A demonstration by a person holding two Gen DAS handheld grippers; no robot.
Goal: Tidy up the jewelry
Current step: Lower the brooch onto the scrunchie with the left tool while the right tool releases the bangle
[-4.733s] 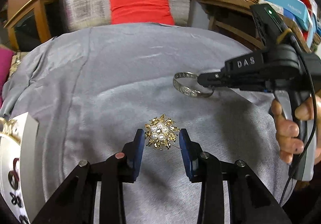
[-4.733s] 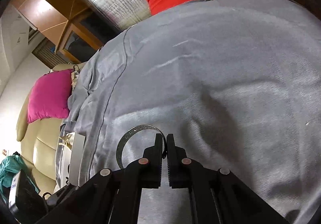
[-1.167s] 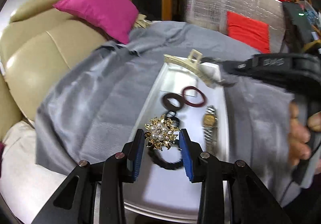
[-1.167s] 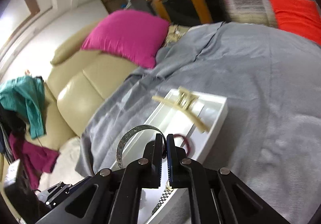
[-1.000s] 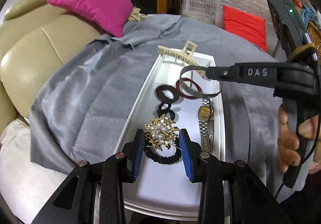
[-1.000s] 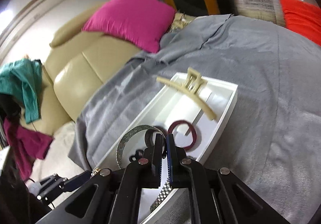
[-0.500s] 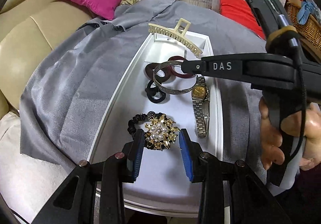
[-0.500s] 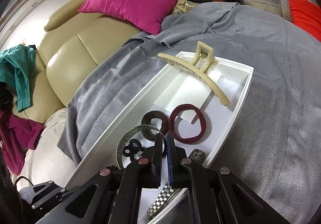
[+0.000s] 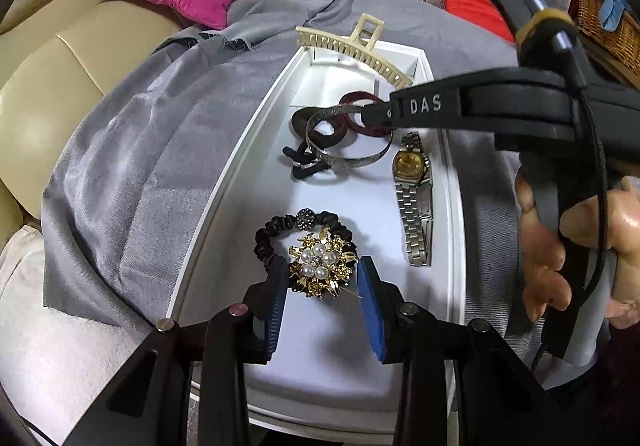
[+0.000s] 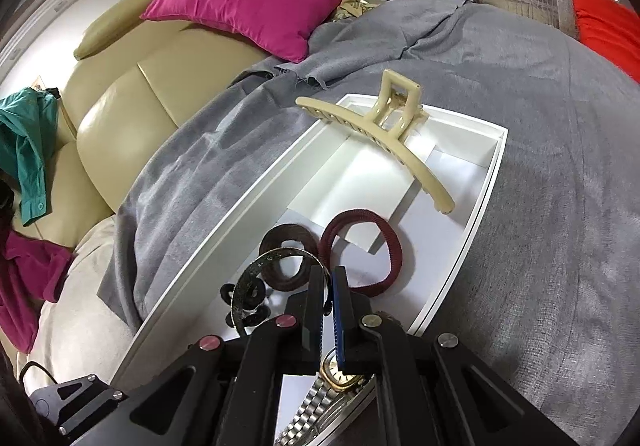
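Over the near end of the white tray (image 9: 240, 150), my left claw (image 9: 322, 282) has its blue pads set against the two sides of the gold pearl brooch (image 9: 322, 266), which hangs just above a black scrunchie (image 9: 276, 230) lying on the tray floor. If I let go carelessly the brooch could drop onto that scrunchie, and its pin (a thin wire sticks out at the lower right) might snag the fabric. Further along the tray lie a small black hair tie (image 9: 304, 166), a brown one (image 10: 286, 250) and a maroon one (image 10: 376, 246), with a beige hair clip (image 10: 376, 134) propped across the far rim. Beside them, my right claw (image 10: 330, 286) is pinched shut on the edge of the silver bangle (image 9: 344, 138), held over the hair ties; released from here it could land tilted on them and roll, or knock the gold-faced watch (image 9: 412, 190) stretched along the right wall. Both claws also sit near each other above the tray, so a hasty pull-out could make them bump or tip the tray on the soft grey cloth (image 10: 560, 166).
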